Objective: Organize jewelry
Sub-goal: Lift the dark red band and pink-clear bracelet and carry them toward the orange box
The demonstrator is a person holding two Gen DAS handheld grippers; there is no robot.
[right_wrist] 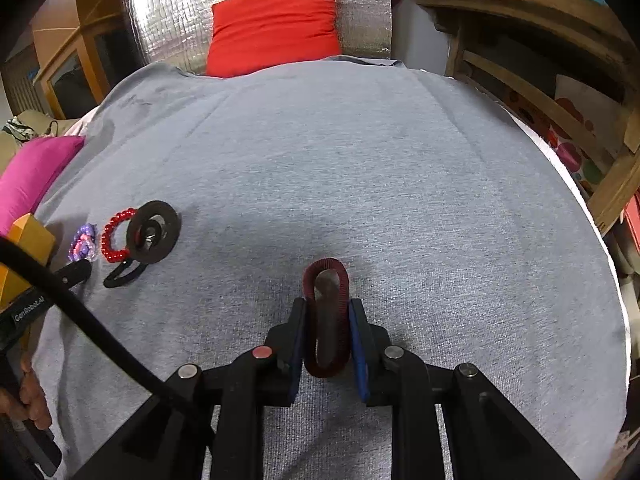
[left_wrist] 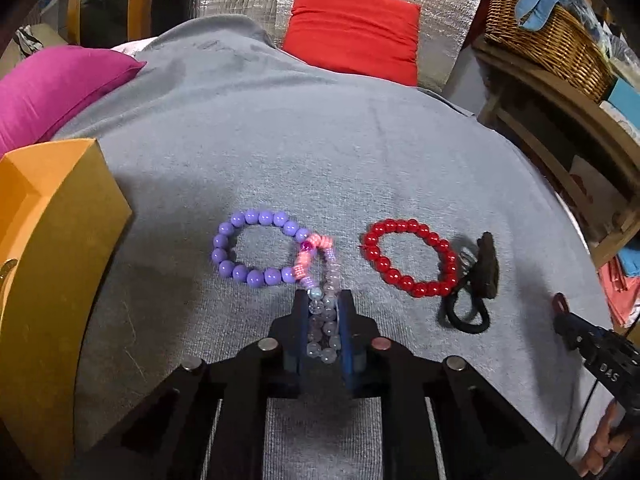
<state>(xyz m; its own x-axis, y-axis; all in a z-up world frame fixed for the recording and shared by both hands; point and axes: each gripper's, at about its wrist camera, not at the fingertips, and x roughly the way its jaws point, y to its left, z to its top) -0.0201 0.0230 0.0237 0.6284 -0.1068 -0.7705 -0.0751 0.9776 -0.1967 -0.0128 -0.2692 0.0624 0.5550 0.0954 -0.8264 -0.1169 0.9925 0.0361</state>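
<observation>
My left gripper (left_wrist: 323, 300) is shut on a pale clear-and-pink beaded bracelet (left_wrist: 320, 276), squeezed flat between the blue pads on the grey cloth (left_wrist: 320, 140). Its far end overlaps a purple bead bracelet (left_wrist: 256, 247). To the right lies a red bead bracelet (left_wrist: 410, 258), then a black hair tie with a dark disc charm (left_wrist: 476, 280). In the right wrist view my right gripper (right_wrist: 327, 308) is shut on a dark red fabric hair band (right_wrist: 326, 316), pinched into a long oval. The red bracelet (right_wrist: 114, 240) and the dark disc (right_wrist: 154, 232) lie far to its left.
A yellow-brown box (left_wrist: 52, 248) stands at the left edge of the cloth. A magenta cushion (left_wrist: 52, 84) and a red cushion (left_wrist: 352, 28) lie at the back. A wooden shelf with a wicker basket (left_wrist: 548, 36) stands on the right. A hand (right_wrist: 34, 396) grips the left tool's handle.
</observation>
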